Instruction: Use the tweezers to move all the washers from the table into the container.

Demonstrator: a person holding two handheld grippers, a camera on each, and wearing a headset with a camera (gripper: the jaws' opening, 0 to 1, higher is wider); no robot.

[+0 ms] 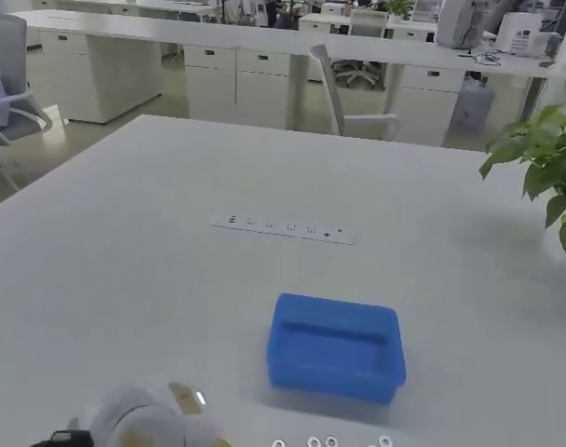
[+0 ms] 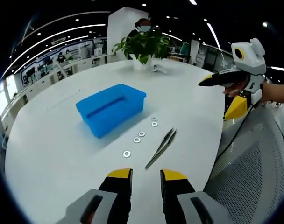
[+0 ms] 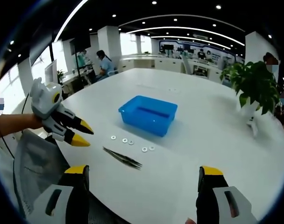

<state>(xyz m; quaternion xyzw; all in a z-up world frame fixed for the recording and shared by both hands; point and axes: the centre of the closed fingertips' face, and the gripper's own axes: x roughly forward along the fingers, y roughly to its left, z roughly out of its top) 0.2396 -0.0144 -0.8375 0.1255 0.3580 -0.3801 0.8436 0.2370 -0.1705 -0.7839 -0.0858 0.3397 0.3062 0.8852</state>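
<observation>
White table with container, washers, tweezers

Legible text, labels, brands, numbers: none can be read. Power strip set flush in the table: a row of small dark marks along its face, too small to read. Lit wall panels at the far end of the room: blurred, illegible.

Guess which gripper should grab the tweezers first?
Probably left. The left gripper points almost straight at the tweezers, which lie just ahead of its open jaws. From the right gripper, they sit off toward one jaw.
</observation>
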